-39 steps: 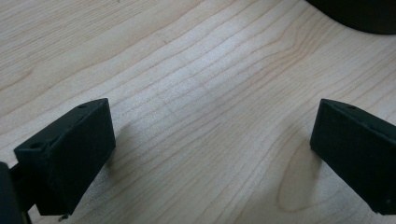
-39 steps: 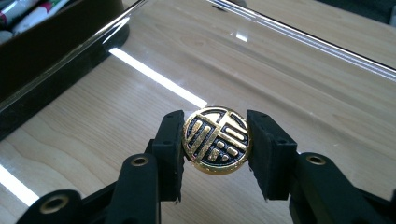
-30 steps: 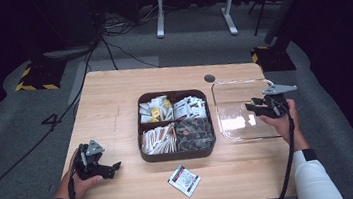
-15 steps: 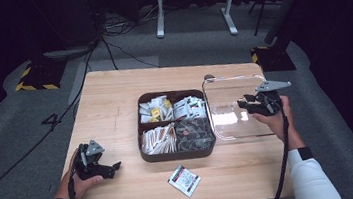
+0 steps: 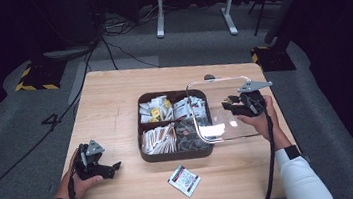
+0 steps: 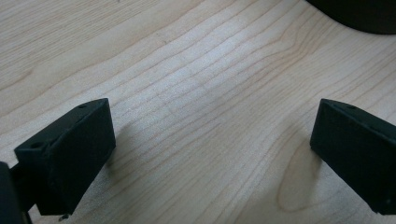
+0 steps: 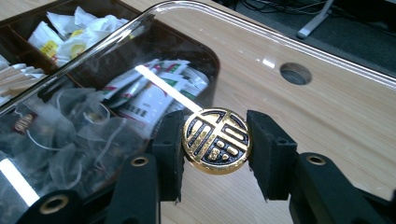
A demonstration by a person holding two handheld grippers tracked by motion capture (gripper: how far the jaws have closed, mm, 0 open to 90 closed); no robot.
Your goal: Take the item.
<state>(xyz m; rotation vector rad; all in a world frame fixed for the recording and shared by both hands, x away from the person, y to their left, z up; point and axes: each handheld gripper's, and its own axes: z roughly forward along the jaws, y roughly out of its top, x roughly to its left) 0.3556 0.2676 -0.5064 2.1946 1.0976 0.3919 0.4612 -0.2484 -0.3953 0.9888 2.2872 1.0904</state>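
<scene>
A dark brown box (image 5: 140,133) with compartments of tea bags and sachets sits mid-table. Its clear lid (image 5: 221,108) hangs tilted over the box's right edge, held by a round gold-and-black knob (image 7: 215,141). My right gripper (image 5: 232,106) (image 7: 215,147) is shut on that knob, one pad (image 7: 169,154) at each side. Through the clear lid (image 7: 93,93) I see tea bags in the box (image 7: 28,28). My left gripper (image 5: 107,169) rests at the table's front left, open, with bare wood between its fingers (image 6: 70,154).
A loose sachet (image 5: 184,180) lies near the front edge of the wooden table (image 5: 109,97). A round cable hole (image 5: 209,77) (image 7: 295,73) sits behind the lid. The far half of the table is bare wood. Cables and a stand are on the floor beyond.
My right gripper has carried the clear lid leftward and slightly up, from the table right of the box to over the box's right edge. The left gripper has stayed put.
</scene>
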